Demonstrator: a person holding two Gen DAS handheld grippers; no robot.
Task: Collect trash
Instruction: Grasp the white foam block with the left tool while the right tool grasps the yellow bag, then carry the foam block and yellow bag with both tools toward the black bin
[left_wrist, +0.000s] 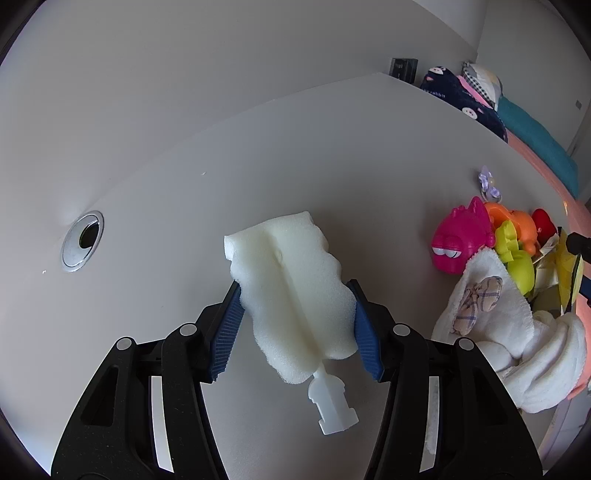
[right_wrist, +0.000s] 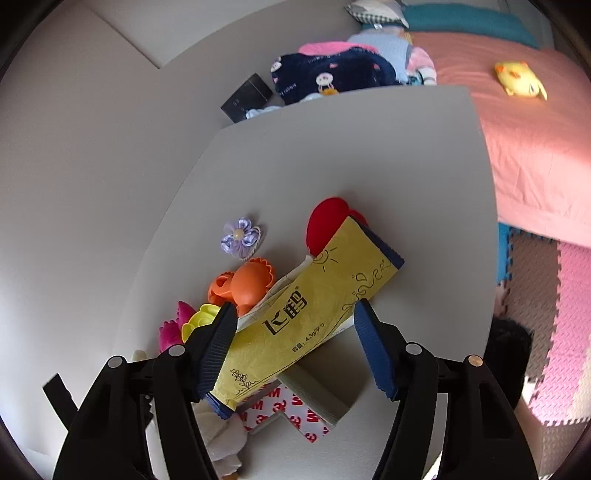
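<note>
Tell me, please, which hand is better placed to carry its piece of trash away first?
Left, probably: the left gripper already pinches the white foam brush head on both sides, while the right gripper only straddles the yellow packet.

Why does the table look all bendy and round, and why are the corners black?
Left wrist view: the fisheye lens bows the table edge and leaves dark corners; the sponge brush is sharp. Right wrist view: same curving, with the yellow packet crisp and the pink bed sunlit.

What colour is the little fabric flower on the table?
Pale purple with a cream bead in its middle; the flower shows best in the right wrist view.
</note>
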